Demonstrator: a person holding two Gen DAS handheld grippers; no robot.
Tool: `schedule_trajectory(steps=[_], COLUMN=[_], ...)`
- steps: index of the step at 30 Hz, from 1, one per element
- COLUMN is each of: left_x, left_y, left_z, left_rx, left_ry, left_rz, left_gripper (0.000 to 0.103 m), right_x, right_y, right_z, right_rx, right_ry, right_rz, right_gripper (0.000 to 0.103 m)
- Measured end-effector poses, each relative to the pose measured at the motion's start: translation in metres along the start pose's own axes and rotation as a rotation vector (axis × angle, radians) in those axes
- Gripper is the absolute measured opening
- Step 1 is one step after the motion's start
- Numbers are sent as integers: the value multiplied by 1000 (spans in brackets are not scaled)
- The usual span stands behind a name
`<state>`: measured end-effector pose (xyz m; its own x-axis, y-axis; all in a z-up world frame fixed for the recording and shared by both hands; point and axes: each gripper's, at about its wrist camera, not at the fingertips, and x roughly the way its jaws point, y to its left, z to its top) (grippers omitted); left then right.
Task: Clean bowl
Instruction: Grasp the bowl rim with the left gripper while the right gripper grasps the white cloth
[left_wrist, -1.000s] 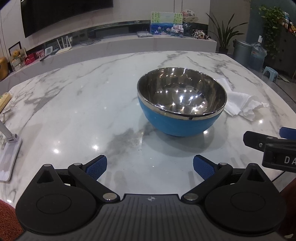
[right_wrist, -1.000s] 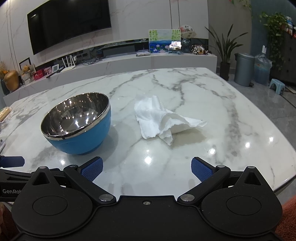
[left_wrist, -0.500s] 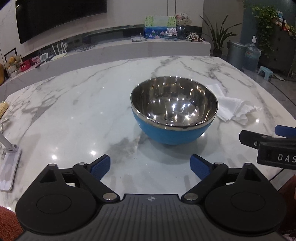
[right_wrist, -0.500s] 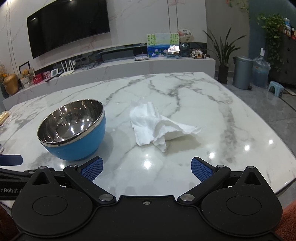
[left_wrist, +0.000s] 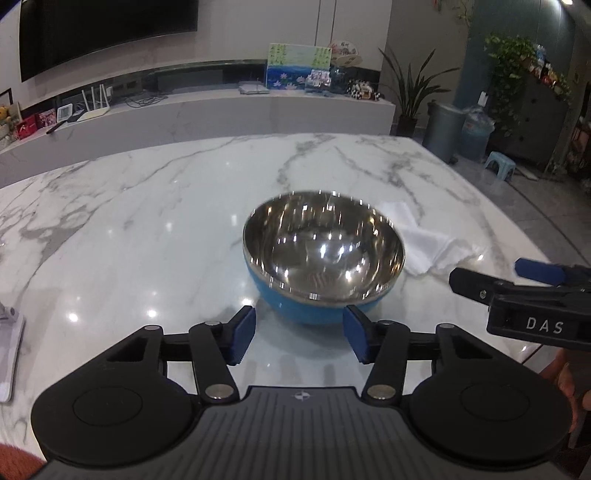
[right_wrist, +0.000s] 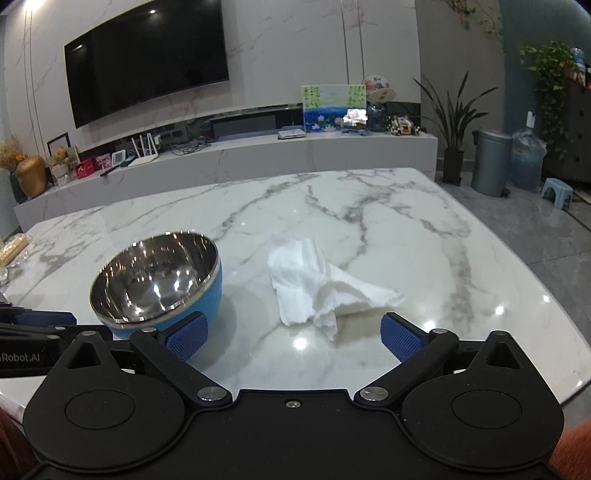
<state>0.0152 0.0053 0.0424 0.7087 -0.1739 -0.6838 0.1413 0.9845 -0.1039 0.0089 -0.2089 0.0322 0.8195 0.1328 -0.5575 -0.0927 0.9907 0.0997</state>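
A blue bowl (left_wrist: 323, 258) with a shiny steel inside stands on the marble table (left_wrist: 147, 221); it also shows in the right wrist view (right_wrist: 159, 282). A crumpled white paper towel (right_wrist: 321, 288) lies just right of it, partly hidden behind the bowl in the left wrist view (left_wrist: 428, 243). My left gripper (left_wrist: 299, 338) is open, its blue pads just short of the bowl's near side. My right gripper (right_wrist: 291, 338) is open and empty, just in front of the towel; it shows at the right of the left wrist view (left_wrist: 524, 284).
A white flat device (left_wrist: 9, 354) lies at the table's left edge. The table's right edge (right_wrist: 535, 280) drops to the floor, where a bin (right_wrist: 491, 166) and a small stool (right_wrist: 557, 190) stand. A long TV console (right_wrist: 240, 155) runs behind the table.
My left gripper has narrowed its opening and its view has tilted up, with the bowl now just beyond the pads. My right gripper has moved closer to the towel.
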Motion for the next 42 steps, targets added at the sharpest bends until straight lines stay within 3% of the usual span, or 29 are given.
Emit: schedule_trajectory(steps=[3, 5, 6, 8, 10, 14, 16, 18, 25, 34, 42], left_x=[2, 4, 6, 12, 16, 24, 29, 33, 57, 67, 69], left_y=[4, 6, 8, 11, 15, 24, 31, 36, 49, 52, 48], left_z=[8, 12, 16, 23, 28, 38, 44, 48, 52, 51, 51], left_rx=[-23, -31, -35, -43, -57, -88, -111, -126, -161, -167, -136], left_ry=[-9, -4, 7, 22, 30, 45, 56, 65, 157, 189, 169], left_rz=[-21, -37, -46, -54, -50, -44, -48, -55, -66, -75, -62], left_gripper=[50, 50, 47, 42, 38, 32, 24, 24, 13, 13, 8], right_x=[5, 9, 12, 17, 27, 44, 56, 67, 103, 119, 117], right_y=[-1, -2, -2, -4, -5, -6, -4, -3, -3, -9, -9], right_z=[8, 14, 18, 23, 30, 41, 45, 47, 47, 40, 45], right_rx=[-13, -25, -32, -45, -70, -123, -153, -168, -224, -251, -249], right_ry=[16, 29, 35, 47, 68, 99, 120, 145, 230, 281, 280], right_rz=[0, 0, 0, 3, 6, 25, 27, 30, 10, 1, 23], right_gripper=[81, 67, 64, 48, 41, 35, 35, 35, 32, 13, 9])
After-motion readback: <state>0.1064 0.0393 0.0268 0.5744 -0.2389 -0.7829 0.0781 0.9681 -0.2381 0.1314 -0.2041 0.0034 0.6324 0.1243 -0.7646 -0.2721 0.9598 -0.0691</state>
